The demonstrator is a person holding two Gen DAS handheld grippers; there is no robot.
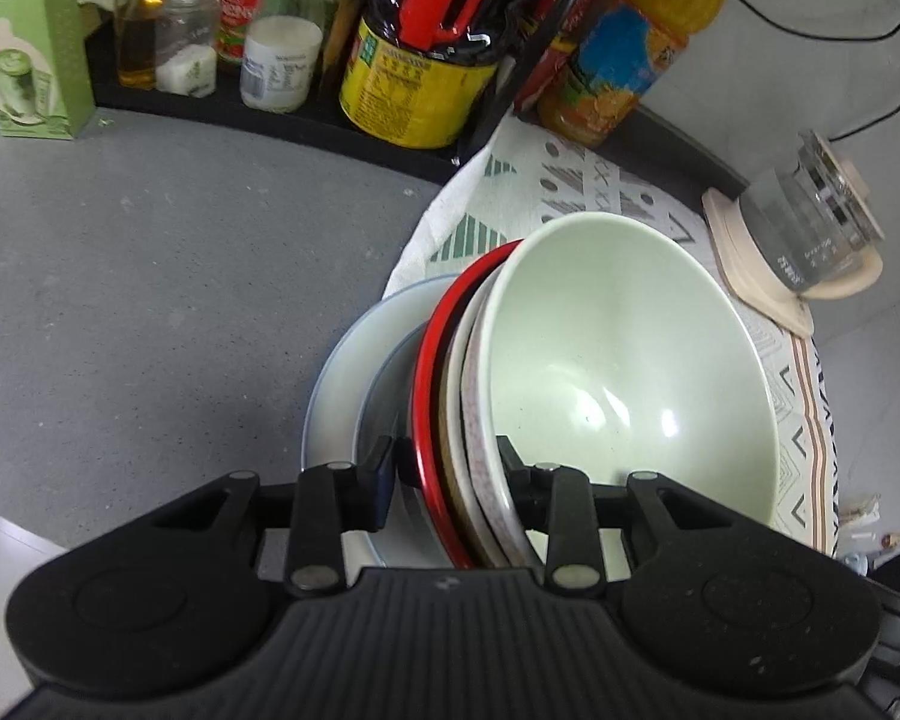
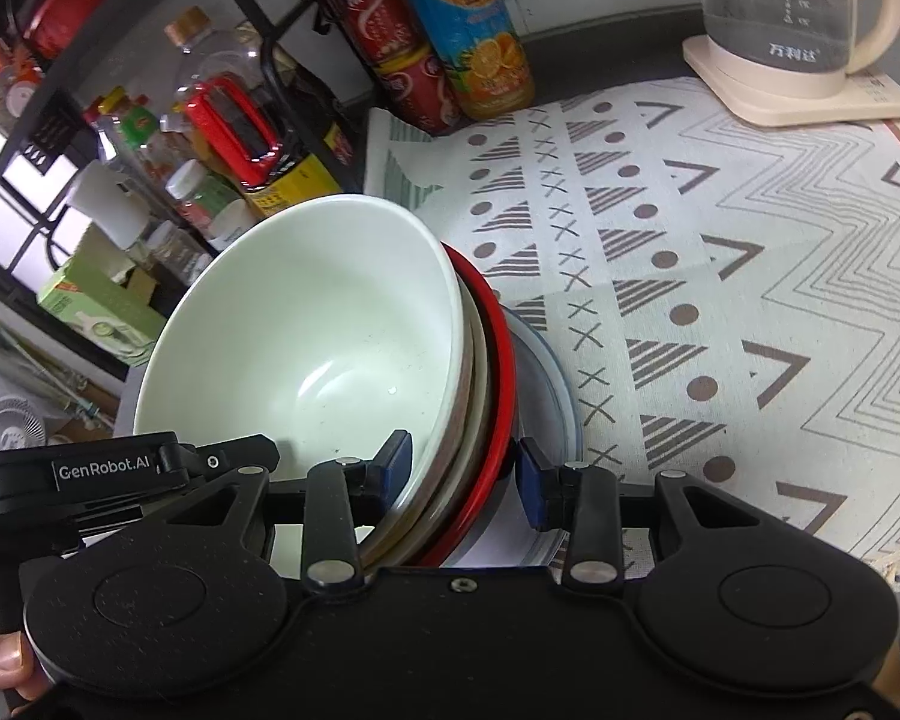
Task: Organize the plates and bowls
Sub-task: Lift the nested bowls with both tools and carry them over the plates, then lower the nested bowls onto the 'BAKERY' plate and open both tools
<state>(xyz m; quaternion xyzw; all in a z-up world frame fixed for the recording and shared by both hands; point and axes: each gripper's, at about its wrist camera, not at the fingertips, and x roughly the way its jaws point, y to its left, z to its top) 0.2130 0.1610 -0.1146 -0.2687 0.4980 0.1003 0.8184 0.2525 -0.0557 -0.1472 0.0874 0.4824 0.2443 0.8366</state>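
Grey speckled countertop (image 1: 150, 276) fills the left wrist view, backed by a row of bottles and jars, with a patterned cloth (image 1: 510, 204) and a glass kettle (image 1: 810, 222) to the right. Directly ahead of the left gripper (image 1: 447, 462) stands a tilted stack: a pale green bowl (image 1: 618, 360) nested in a whitish bowl and a red-rimmed plate (image 1: 432, 360), all leaning over a pale blue plate (image 1: 342, 372) beneath. Both fingers clamp the near rims of the stack, one outside the red rim, the other inside the green bowl.

From the right wrist view, the patterned cloth (image 2: 720, 276) covers most of the surface, the kettle (image 2: 792, 18) at far right and juice bottles behind. The right gripper (image 2: 465, 471) straddles the same stack: its left pad sits inside the green bowl (image 2: 306, 330), while its right pad stands slightly clear of the red rim (image 2: 504, 372), so it is not clamped. The left gripper's body (image 2: 90, 474) appears alongside.
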